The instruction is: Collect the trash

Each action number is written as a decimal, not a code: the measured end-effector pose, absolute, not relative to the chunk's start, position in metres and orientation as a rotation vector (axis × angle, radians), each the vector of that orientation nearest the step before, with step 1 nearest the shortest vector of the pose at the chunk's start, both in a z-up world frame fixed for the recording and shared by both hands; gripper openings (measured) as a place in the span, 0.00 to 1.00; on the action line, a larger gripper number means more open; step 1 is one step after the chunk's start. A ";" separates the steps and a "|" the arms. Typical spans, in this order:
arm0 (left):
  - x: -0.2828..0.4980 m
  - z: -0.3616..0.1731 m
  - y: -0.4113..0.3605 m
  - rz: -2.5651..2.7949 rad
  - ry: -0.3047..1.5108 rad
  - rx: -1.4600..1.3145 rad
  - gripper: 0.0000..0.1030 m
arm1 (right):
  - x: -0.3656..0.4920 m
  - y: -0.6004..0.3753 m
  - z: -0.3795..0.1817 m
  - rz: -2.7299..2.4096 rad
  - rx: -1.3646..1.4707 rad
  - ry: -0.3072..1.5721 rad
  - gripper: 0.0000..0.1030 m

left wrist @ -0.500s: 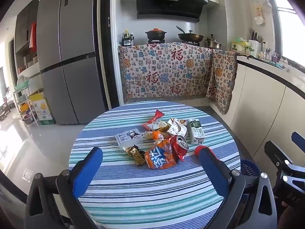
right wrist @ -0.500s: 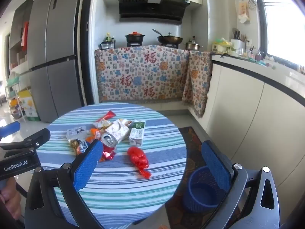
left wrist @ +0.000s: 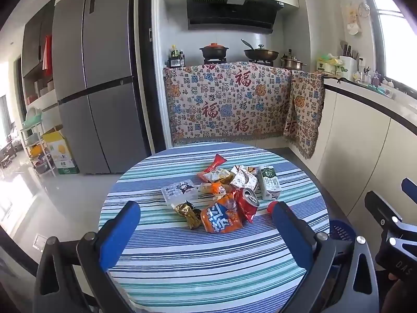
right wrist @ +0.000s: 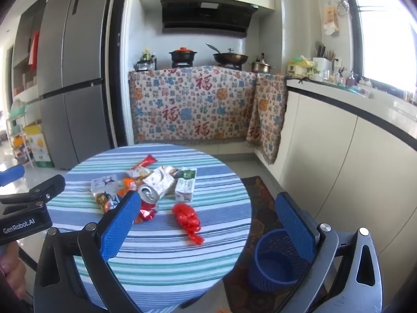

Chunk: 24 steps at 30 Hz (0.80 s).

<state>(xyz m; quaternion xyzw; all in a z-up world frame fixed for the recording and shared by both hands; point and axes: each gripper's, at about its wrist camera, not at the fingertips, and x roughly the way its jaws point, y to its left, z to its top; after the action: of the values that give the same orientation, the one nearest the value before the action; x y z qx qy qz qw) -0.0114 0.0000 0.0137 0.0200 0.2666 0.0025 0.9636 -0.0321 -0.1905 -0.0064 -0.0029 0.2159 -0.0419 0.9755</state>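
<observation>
"GenRobot.AI" (right wrist: 18,226) on left gripper (right wrist: 31,190); carton (right wrist: 185,186) print unclear

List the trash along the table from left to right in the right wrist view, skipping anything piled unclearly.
Clear plastic tray → crushed red can → green milk carton → red crumpled wrapper, lying apart nearer the camera.

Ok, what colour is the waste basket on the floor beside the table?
The basket is blue, clearest in the right wrist view.

Bright window (right wrist: 385,28) daylight, fisheye-bent edges.
</observation>
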 end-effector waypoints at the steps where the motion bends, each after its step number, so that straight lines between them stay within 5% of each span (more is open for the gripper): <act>1: -0.011 0.014 0.000 0.006 0.539 0.043 1.00 | -0.032 -0.190 -0.006 -0.084 -0.006 0.436 1.00; 24: -0.009 0.008 -0.001 0.007 0.537 0.054 1.00 | -0.033 -0.190 -0.010 -0.076 -0.011 0.435 1.00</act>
<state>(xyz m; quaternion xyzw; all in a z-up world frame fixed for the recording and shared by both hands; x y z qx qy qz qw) -0.0089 -0.0011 0.0085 0.0264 0.2654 0.0036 0.9638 -0.0329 -0.1904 -0.0102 -0.0056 0.2158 -0.0376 0.9757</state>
